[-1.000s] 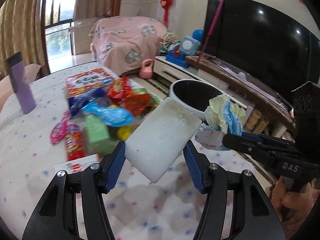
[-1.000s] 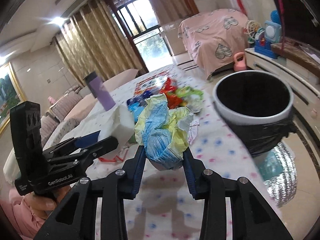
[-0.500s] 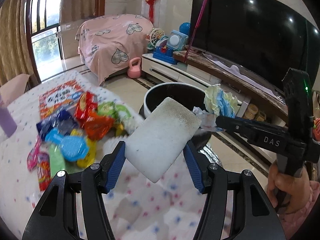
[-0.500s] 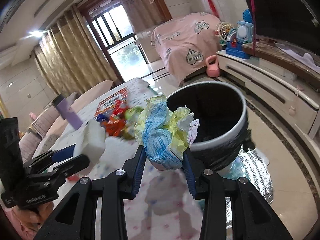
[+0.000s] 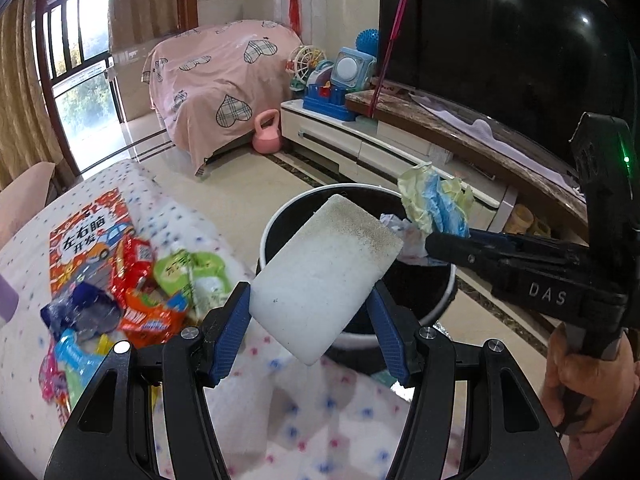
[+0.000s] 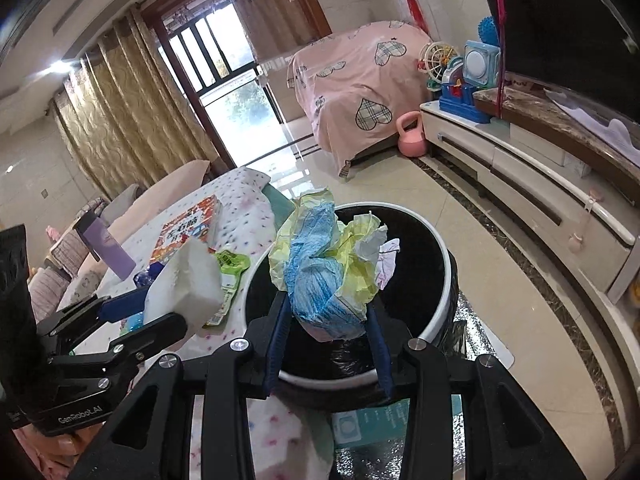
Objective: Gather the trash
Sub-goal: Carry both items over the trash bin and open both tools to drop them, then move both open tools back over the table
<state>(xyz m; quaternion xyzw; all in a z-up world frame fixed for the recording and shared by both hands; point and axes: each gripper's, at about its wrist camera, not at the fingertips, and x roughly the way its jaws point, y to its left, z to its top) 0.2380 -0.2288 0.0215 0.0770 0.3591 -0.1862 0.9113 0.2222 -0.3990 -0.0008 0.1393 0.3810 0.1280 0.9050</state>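
Note:
My left gripper (image 5: 310, 326) is shut on a white foam sponge (image 5: 326, 276), held tilted in front of the white-rimmed black bin (image 5: 276, 224). The sponge (image 6: 186, 286) and the left gripper (image 6: 140, 318) also show at the left of the right wrist view, beside the bin's rim. My right gripper (image 6: 328, 338) is shut on a crumpled wad of yellow, blue and white paper (image 6: 326, 266), held over the bin (image 6: 442, 252). In the left wrist view the right gripper (image 5: 444, 240) holds that wad (image 5: 436, 204) above the bin's far rim.
Several snack wrappers (image 5: 152, 300) and a red picture book (image 5: 86, 236) lie on the dotted white tablecloth (image 5: 240, 404). A purple bottle (image 6: 106, 250) stands further back. A TV cabinet (image 6: 532, 184), a pink kettlebell (image 6: 412, 138) and a covered sofa (image 6: 360, 88) border the tiled floor.
Both grippers have swung away from the table toward the bin with their loads. The wad now hangs over the bin's opening, and the sponge sits at its near rim.

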